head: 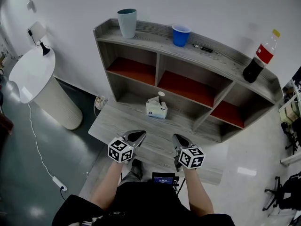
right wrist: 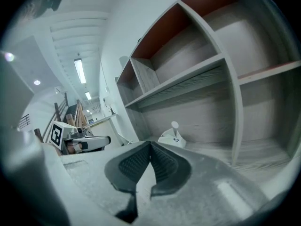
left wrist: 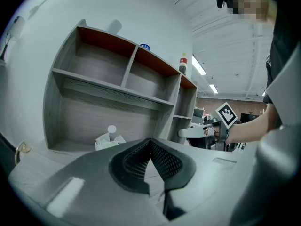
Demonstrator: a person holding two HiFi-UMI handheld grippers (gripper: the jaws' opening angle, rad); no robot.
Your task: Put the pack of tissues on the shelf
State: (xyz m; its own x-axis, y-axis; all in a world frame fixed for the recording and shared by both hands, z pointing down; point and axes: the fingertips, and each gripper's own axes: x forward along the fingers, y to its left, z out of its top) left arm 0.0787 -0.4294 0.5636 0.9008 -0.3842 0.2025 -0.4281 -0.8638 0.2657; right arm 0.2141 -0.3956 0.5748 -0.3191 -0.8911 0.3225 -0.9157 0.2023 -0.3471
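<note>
grey wooden shelf unit [head: 155, 36] stands against a white wall, with a low ledge [head: 122, 124] at its foot. the pack of tissues [head: 156, 108] sits on that ledge near the back panel. left gripper [head: 138, 135] and right gripper [head: 178, 139] hover short of it, both with jaws pressed together, empty.

The person wears a black top [head: 141, 207] whose sleeves end above the bare forearms. The left gripper [head: 140, 134] and the right gripper [head: 176, 138] are of smooth, light grey moulded plastic. Each carries a white cube with black square markers [head: 120, 150] and tapers to jaws lined with black ribbed pads [left wrist: 134, 164].
</note>
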